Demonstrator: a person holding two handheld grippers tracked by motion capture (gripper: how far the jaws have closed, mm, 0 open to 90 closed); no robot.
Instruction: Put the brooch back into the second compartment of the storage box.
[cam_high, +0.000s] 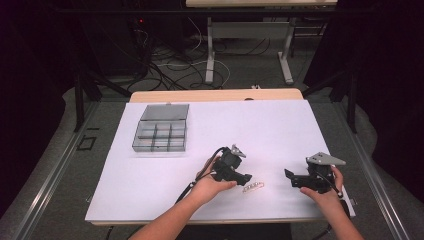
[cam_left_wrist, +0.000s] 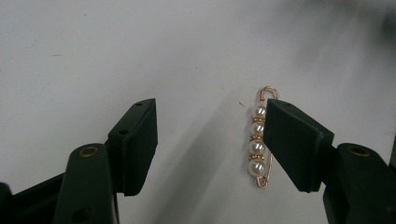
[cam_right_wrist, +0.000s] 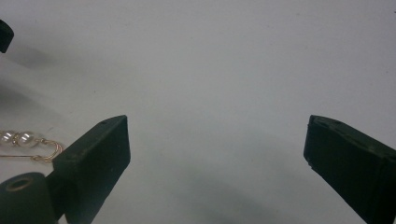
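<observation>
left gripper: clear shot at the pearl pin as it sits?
Probably yes. The left gripper is right over the pearl pin, jaws apart, nothing on the white table between them. The pin lies beside one jaw rather than centred, so a small sideways shift looks needed.

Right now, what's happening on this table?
A person is working a handheld gripper in each hand over a white table. The left gripper is lowered over a pearl-beaded safety pin lying flat on the table; its jaws stand open, the pin just inside one jaw and not clamped. The right gripper hovers nearby, open with nothing between its jaws. A clear compartment box sits open at the far left, apart from both grippers.
</observation>
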